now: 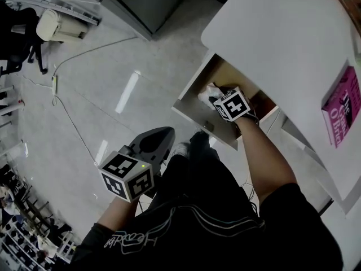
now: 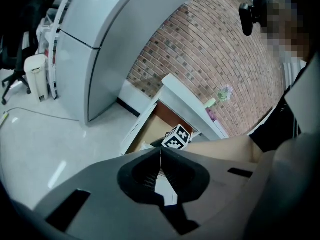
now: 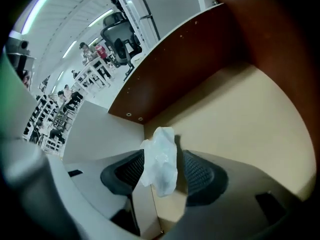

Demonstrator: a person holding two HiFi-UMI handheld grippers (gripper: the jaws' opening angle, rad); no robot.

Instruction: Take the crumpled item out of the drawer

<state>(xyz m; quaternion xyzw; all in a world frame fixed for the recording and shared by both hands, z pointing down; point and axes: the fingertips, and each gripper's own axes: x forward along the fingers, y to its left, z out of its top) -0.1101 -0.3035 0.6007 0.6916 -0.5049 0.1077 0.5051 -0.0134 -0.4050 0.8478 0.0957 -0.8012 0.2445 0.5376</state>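
The drawer (image 1: pixel 198 116) under the white desk stands pulled out, with a tan floor (image 3: pixel 240 119) and brown back wall. My right gripper (image 1: pixel 214 97) reaches down into it. In the right gripper view, the right gripper (image 3: pixel 162 158) is shut on the white crumpled item (image 3: pixel 160 159), which hangs between the ribbed pads (image 3: pixel 127 171) above the drawer floor. The head view shows the crumpled item (image 1: pixel 206 92) as a white lump just past the marker cube. My left gripper (image 1: pixel 163 133) hangs low over the floor, away from the drawer. The left gripper (image 2: pixel 161 150) is shut and holds nothing.
The white desk top (image 1: pixel 271 33) carries a pink book (image 1: pixel 341 106) at its right edge. A grey cabinet (image 1: pixel 141 4) stands behind the drawer, beside a brick wall (image 2: pixel 210 49). A cable (image 1: pixel 73 123) crosses the pale floor, with an office chair (image 1: pixel 22 33) far left.
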